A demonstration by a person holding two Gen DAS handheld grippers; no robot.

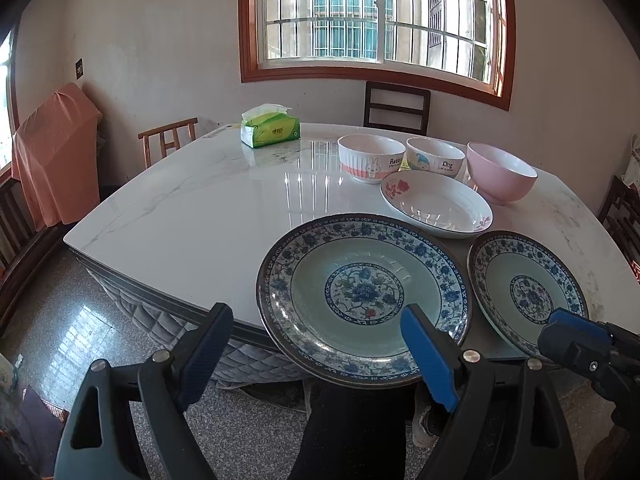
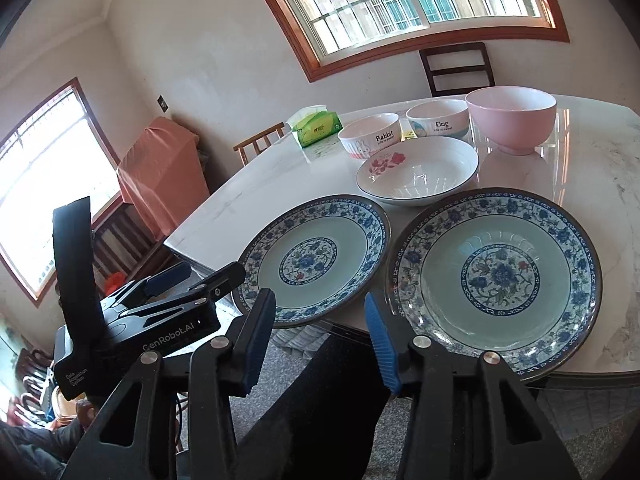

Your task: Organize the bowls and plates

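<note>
Two blue-flowered plates lie side by side at the table's near edge: the left plate and the right plate. Behind them sits a white dish with red flowers. A rabbit bowl, a dog bowl and a pink bowl form the back row. My left gripper is wide open in front of the left plate, holding nothing. My right gripper stands partly open beside the right plate's near-left rim, nothing between its pads.
A green tissue pack lies at the table's far left. Wooden chairs stand around the marble table, and an orange cloth covers furniture at the left wall. A person's dark trouser leg is below the grippers.
</note>
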